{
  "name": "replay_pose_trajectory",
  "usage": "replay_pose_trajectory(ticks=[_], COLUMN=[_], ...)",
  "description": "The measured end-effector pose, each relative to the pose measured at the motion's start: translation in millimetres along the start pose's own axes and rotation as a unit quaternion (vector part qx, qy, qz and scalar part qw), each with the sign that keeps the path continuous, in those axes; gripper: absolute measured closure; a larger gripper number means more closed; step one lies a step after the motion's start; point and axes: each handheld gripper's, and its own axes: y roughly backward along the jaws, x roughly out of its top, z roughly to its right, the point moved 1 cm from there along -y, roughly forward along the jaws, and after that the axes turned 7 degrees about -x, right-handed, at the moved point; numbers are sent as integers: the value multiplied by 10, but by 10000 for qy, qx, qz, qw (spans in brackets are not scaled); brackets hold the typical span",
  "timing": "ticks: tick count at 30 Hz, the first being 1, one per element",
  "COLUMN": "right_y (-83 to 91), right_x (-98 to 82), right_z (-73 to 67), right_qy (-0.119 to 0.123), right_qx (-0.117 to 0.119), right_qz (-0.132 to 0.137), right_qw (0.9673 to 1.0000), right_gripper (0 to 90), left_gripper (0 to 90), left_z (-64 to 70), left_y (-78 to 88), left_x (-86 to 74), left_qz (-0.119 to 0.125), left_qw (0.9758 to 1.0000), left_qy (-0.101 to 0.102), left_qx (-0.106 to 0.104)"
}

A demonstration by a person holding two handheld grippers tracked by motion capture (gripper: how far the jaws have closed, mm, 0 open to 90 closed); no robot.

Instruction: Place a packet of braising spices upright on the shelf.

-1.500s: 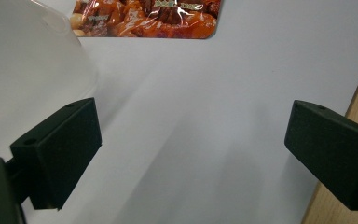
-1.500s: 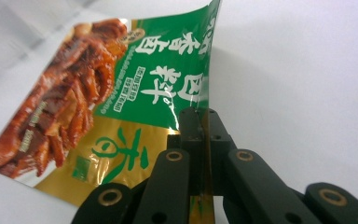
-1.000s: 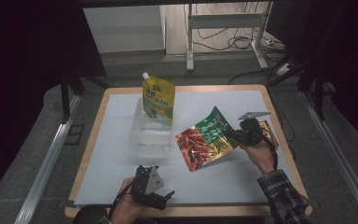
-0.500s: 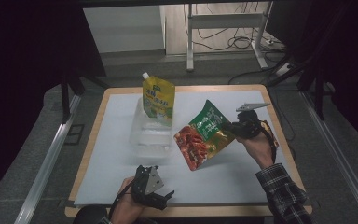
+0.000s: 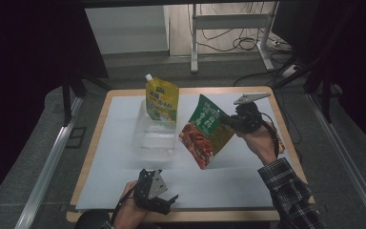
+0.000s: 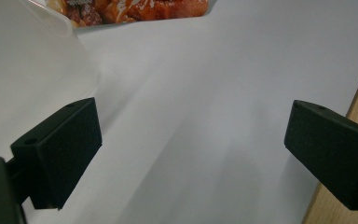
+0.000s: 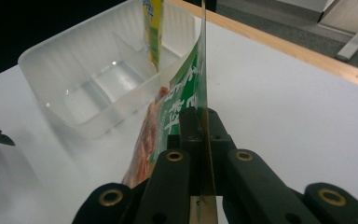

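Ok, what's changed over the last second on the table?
The right gripper, shut on the green snack bag, has lifted it off the white mat and swung it toward the clear tray. The left gripper stayed near the front edge, jaws open; the yellow pouch still stands in the tray.

Green pouch [image 5: 206, 130]: lifted off the tabletop [image 5: 248, 186], now hanging tilted beside the clear tray [image 5: 148, 138]. Right tongs [image 5: 225, 120]: raised, clamped on its edge, shifted toward the far edge.
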Motion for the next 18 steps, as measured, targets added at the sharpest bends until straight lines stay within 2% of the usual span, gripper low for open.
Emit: replay_pose_trajectory(ticks=[11, 18], right_y=[53, 89], right_x=[225, 348], right_z=[-135, -160], right_qy=[243, 405], right_qx=[65, -91], right_qz=[77, 70], right_qw=[9997, 9991], right_gripper=[892, 893], left_gripper=[38, 39], left_z=[2, 4], left_y=[-2, -8], left_x=[-1, -2], left_qz=[41, 37], left_qw=[10000, 10000], left_qy=[40, 42], left_qx=[-2, -23])
